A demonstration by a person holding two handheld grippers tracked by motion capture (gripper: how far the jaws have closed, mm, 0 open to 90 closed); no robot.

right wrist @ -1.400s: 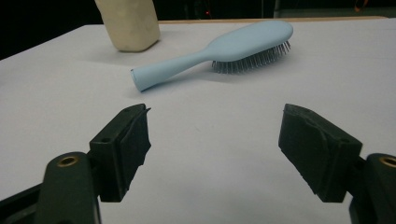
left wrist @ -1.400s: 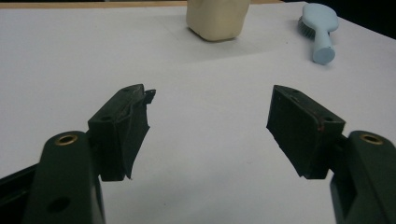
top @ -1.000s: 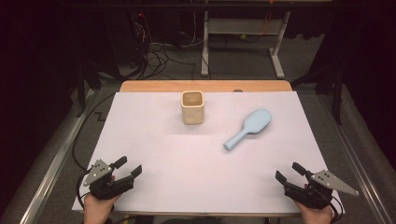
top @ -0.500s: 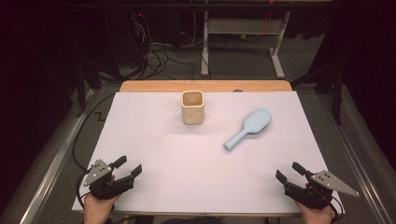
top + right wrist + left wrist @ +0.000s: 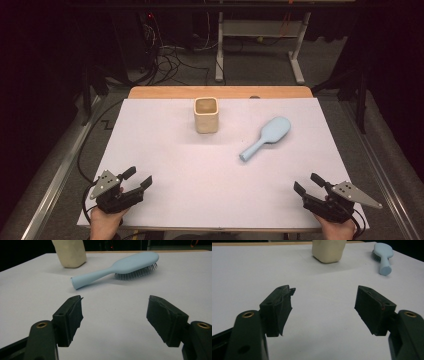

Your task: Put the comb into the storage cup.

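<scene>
Jaws wide apart on left hand-held gripper point(image 5: 137, 180) and right hand-held gripper point(image 5: 309, 184), both empty, hairbrush point(image 5: 266, 136) at 11 o'clock of the right one.

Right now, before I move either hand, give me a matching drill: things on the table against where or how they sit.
Things:
1. hairbrush
2. beige cup
3. left gripper
4. right gripper

States:
A. upright, near the far edge
B. open, near left corner
C. lying bristles down, handle toward the person
D. open, near right corner

Pairs: 1-C, 2-A, 3-B, 4-D
</scene>
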